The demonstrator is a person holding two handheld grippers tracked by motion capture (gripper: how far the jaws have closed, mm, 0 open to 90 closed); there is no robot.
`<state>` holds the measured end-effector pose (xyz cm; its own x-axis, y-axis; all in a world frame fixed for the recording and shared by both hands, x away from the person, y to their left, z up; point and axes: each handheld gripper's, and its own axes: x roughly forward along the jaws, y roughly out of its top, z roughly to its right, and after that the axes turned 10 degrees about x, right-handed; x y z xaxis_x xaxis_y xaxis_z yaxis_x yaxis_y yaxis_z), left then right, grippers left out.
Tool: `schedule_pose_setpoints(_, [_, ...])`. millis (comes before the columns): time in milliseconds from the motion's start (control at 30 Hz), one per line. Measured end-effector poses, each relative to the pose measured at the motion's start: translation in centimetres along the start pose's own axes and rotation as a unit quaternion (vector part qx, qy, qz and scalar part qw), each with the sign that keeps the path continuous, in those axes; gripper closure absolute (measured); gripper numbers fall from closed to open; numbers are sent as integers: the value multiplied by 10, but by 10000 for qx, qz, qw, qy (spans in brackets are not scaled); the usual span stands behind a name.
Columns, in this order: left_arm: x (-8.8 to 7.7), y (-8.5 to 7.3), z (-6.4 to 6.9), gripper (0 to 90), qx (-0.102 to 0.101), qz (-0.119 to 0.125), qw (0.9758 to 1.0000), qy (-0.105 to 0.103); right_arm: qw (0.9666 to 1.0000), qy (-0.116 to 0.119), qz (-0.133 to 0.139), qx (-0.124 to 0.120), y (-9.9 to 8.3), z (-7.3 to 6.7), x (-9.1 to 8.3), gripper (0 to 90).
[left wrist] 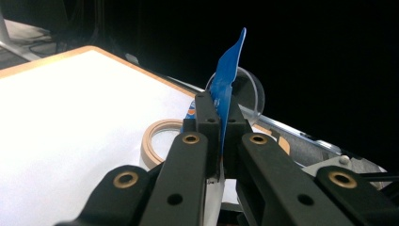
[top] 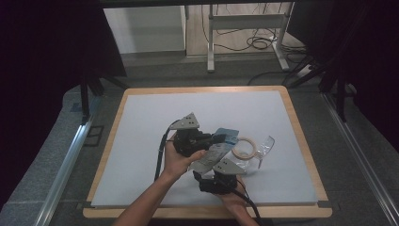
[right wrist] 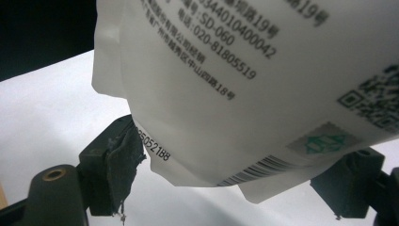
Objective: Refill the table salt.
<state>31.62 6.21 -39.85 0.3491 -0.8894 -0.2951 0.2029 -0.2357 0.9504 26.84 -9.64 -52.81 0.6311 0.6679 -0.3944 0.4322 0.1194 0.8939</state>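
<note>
Two grippers work close together at the near middle of the white surface (top: pixel 141 141), each held in one of the person's hands. Nearest the person, the right gripper (top: pixel 212 170) sits low by the front edge with its grey three-cornered plate on top. In the right gripper view its jaws stand wide, one at each side of the frame, with the lower end of a white pouch (right wrist: pixel 263 94) hanging between them; the pouch's printed back, with barcode and small text, faces the camera. Its edge lies right by the taped pad of one jaw, but whether the pads press on it I cannot tell; they look apart from it.

Just beyond, the left gripper (top: pixel 217 138) points toward the person's right, held in the left hand (top: pixel 176 162). In the left gripper view its jaws are closed tight on the pouch's blue top edge (left wrist: pixel 228 80), which stands up thin between the fingertips. So the pouch (top: pixel 211 153) is lifted off the surface, pinched at its top by the left gripper and hanging down toward the right one.

Farther right on the surface lies a roll of tape (top: pixel 244 147), flat, near the pouch. Just past it stands a clear plastic piece (top: pixel 266 146), touching or nearly touching the roll.
</note>
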Motion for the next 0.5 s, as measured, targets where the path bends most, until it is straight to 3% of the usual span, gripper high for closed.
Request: schedule_pose_setpoints(500, [20, 3, -9, 900, -44, -257, 9996, -94, 9996, -105, -108, 224, 0, 7, -1, 220])
